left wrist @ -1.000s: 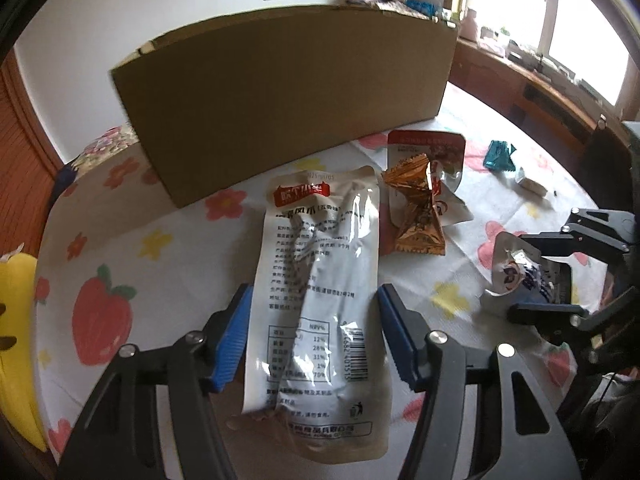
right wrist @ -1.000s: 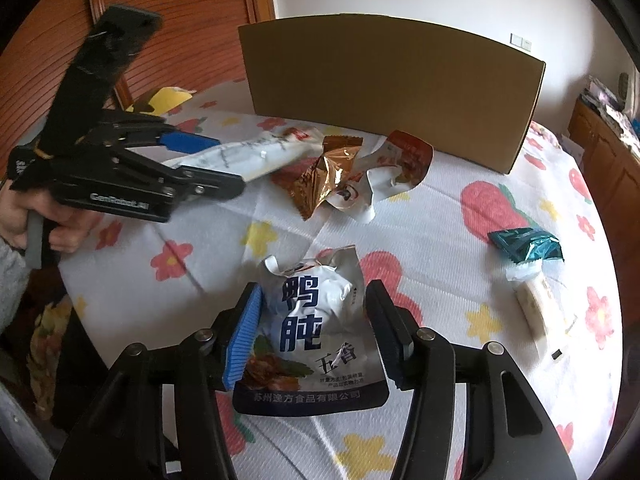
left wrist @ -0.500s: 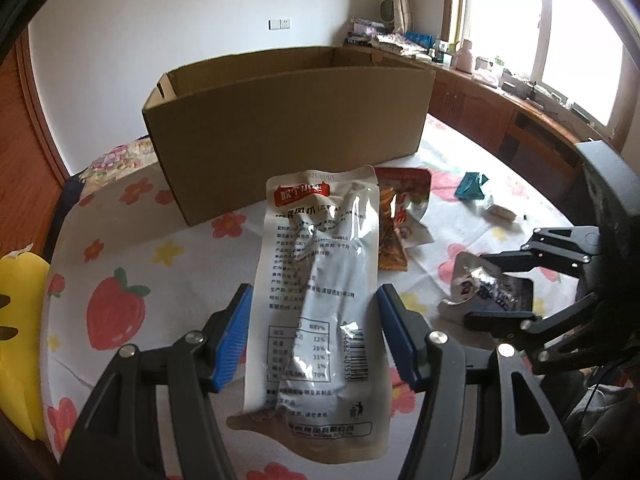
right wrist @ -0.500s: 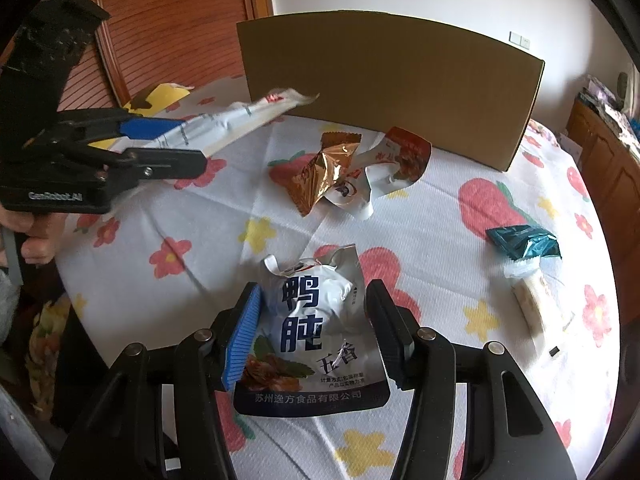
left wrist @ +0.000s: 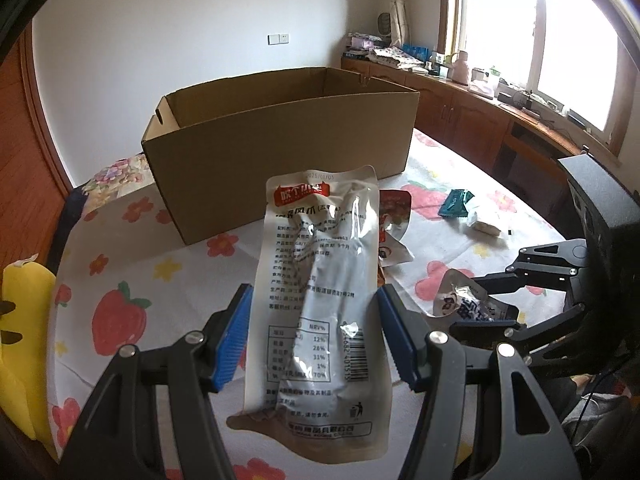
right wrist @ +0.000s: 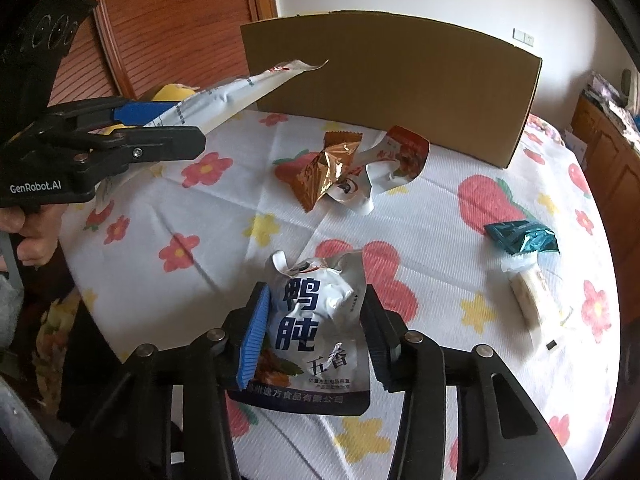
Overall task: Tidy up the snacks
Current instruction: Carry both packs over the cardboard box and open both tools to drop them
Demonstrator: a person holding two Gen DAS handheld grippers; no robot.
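- Flowered tablecloth covers the table, with an open cardboard box at the back.
- Left gripper clamps a long white snack pouch lifted off the table, before the box.
- Right gripper jaws have just been closing around a silver snack packet lying on the cloth, seemingly pressing it.

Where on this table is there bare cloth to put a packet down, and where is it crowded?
Free: the tablecloth between the left gripper and the orange packet; also between the teal packet and the cardboard box. Crowded: the orange packet pile, and beside the teal packet.
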